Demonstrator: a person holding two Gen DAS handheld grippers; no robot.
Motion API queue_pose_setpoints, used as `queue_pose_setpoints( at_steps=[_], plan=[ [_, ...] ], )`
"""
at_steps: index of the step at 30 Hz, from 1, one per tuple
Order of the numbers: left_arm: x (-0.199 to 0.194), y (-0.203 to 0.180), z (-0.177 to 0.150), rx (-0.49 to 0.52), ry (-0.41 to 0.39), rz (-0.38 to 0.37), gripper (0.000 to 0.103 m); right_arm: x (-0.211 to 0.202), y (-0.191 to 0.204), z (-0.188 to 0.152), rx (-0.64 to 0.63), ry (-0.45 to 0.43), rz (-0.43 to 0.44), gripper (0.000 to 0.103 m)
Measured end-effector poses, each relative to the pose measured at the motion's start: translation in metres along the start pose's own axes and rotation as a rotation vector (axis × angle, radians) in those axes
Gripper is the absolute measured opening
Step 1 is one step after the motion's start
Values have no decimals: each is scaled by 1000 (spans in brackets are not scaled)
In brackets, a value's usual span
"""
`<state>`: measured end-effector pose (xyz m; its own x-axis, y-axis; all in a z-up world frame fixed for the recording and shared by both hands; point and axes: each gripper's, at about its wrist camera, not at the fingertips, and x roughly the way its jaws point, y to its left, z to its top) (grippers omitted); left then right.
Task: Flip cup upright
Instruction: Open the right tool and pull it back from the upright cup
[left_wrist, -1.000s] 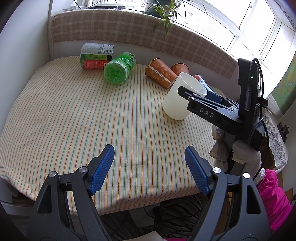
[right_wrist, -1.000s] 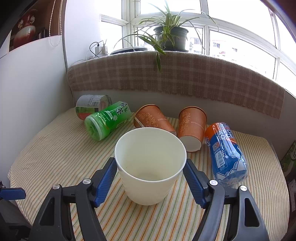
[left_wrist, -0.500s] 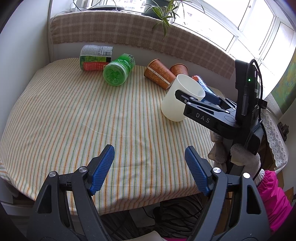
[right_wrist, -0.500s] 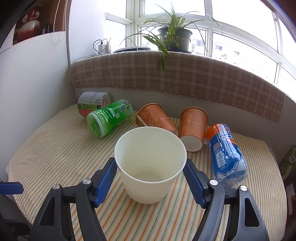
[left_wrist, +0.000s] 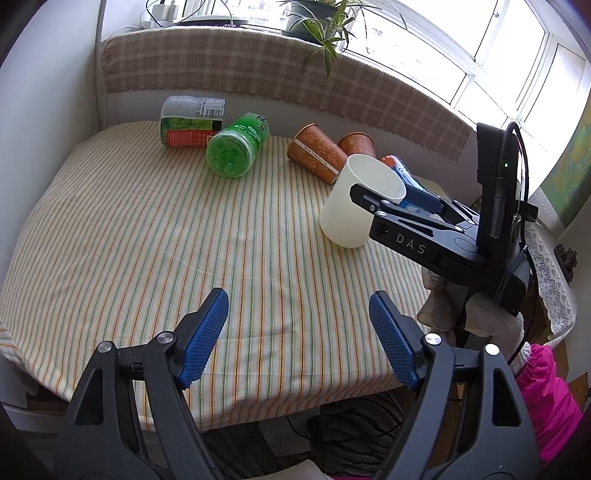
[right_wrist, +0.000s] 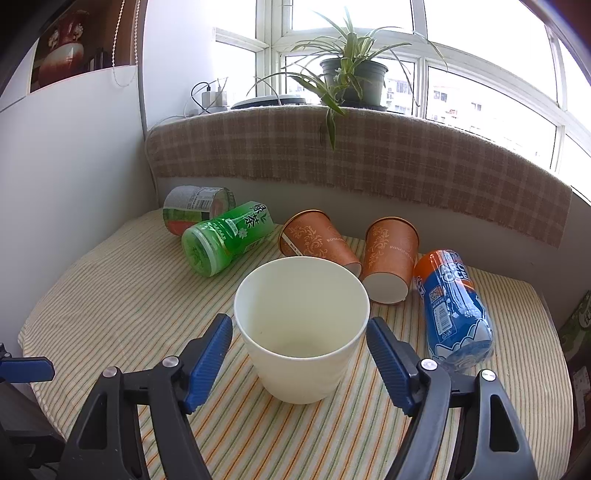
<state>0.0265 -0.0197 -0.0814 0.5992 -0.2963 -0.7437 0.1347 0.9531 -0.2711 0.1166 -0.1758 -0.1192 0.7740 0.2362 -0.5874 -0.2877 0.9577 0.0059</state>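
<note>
A white cup (right_wrist: 301, 328) stands upright, mouth up, on the striped tablecloth (right_wrist: 110, 306). My right gripper (right_wrist: 300, 356) is around it, one blue pad on each side of its rim, with small gaps showing. In the left wrist view the cup (left_wrist: 354, 203) sits at the right of the table with the right gripper (left_wrist: 376, 192) at it. My left gripper (left_wrist: 299, 339) is open and empty above the table's near edge.
Two orange paper cups (right_wrist: 317, 242) (right_wrist: 389, 254) lie on their sides behind the white cup. A green bottle (right_wrist: 225, 240), a can (right_wrist: 197, 206) and a blue-orange bottle (right_wrist: 452, 306) also lie there. A plaid-covered ledge (right_wrist: 369, 158) with a plant backs the table.
The right gripper has carried the cup a little down and to the left onto the cloth, and its pads now stand slightly off the cup. The left gripper has not moved.
</note>
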Motion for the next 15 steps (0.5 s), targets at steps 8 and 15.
queue_pose_setpoints(
  at_steps=[8, 15],
  plan=[
    [1, -1, 1, 6, -10, 4, 81, -11, -2, -3, 14, -2, 6, 81],
    [-4, 1, 9, 16, -62, 37, 81, -29, -4, -12, 37, 2, 30, 82]
  ],
)
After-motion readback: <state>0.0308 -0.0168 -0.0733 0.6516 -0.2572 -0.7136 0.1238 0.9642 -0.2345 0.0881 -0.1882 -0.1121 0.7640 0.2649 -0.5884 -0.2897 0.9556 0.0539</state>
